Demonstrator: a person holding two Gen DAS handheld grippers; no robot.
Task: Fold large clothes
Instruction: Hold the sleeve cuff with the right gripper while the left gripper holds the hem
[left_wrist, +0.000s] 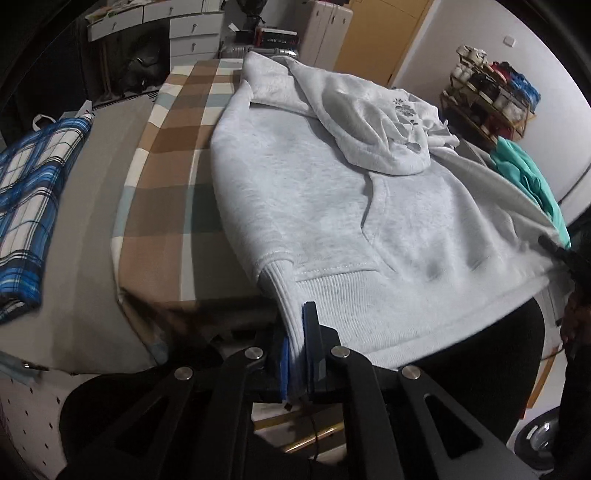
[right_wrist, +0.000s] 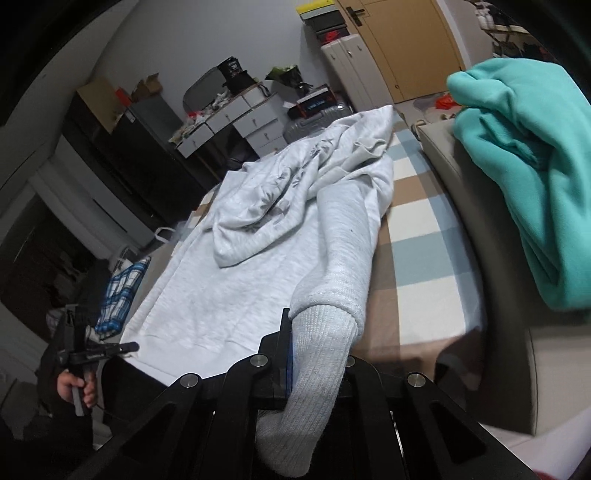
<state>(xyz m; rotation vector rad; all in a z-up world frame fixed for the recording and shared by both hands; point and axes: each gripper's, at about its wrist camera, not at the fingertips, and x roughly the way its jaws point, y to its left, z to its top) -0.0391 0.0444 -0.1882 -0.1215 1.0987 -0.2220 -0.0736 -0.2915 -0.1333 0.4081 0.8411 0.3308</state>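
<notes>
Left wrist view: grey hoodie (left_wrist: 314, 206) lies front-up on the checked blanket (left_wrist: 173, 155), hood (left_wrist: 384, 136) flopped over the chest. Risks, my read:
- Whole body drags off the near edge if both cuffs get pulled toward the person; nothing pins it.
- Hood bunches into the fold, leaving a lump.
- Teal garment (right_wrist: 528, 177) sits near, sleeve could snag it.
- Left gripper (left_wrist: 301, 354) clamped on the left cuff (left_wrist: 291, 314), right gripper (right_wrist: 291, 354) clamped on the right cuff (right_wrist: 317, 354); thin ribbing, could slip.
</notes>
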